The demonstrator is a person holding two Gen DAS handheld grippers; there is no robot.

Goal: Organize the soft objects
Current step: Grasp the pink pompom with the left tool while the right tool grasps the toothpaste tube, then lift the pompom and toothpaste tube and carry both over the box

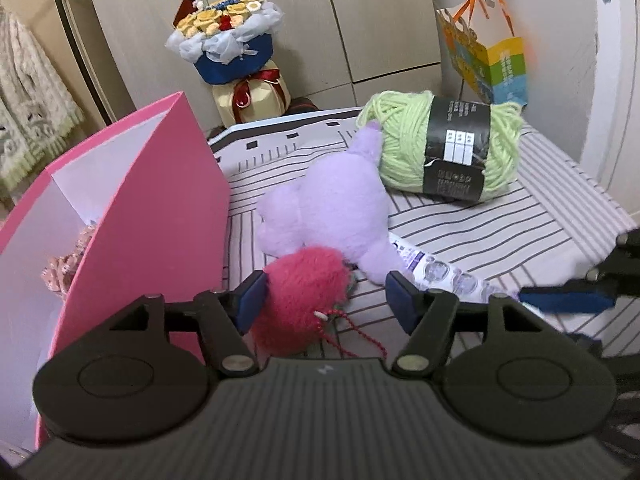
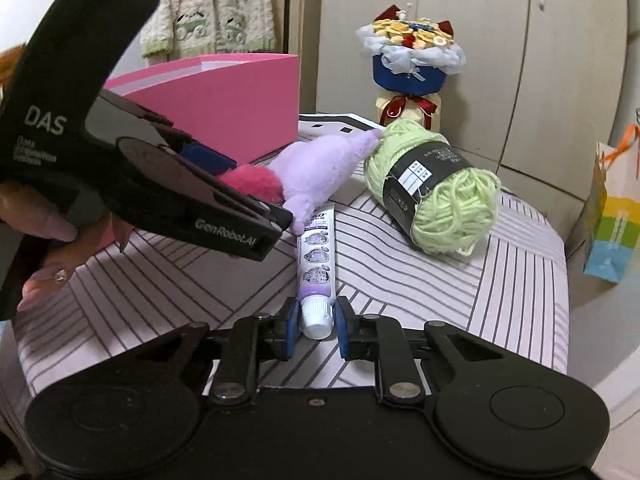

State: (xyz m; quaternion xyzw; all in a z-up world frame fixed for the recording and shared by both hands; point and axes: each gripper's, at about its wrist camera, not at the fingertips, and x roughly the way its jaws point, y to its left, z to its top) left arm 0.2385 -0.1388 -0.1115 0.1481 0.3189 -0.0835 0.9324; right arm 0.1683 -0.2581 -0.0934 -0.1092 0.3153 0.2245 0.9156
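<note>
— Striped worktop (image 1: 520,216) carried what, near its left edge?
— Red pompom (image 1: 298,300), beside the pink box (image 1: 160,200), lay between the released left gripper's (image 1: 324,296) jaws. Right gripper (image 2: 314,320), parted, straddled a toothpaste tube (image 2: 318,256) lengthwise.

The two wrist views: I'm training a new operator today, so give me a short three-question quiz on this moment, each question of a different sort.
1. True or false: the left tongs are shut on the purple plush.
2. Multiple choice: what lies between the fingers of the right tongs? A) the green yarn skein B) the cap end of the toothpaste tube C) the pink box
3. Fill in: the fluffy toy at the left finger of the left tongs is ____ in colour.

Key
1. False: they are open, beside the red pompom.
2. B; whether the pads touch it cannot be told.
3. Red.
</note>
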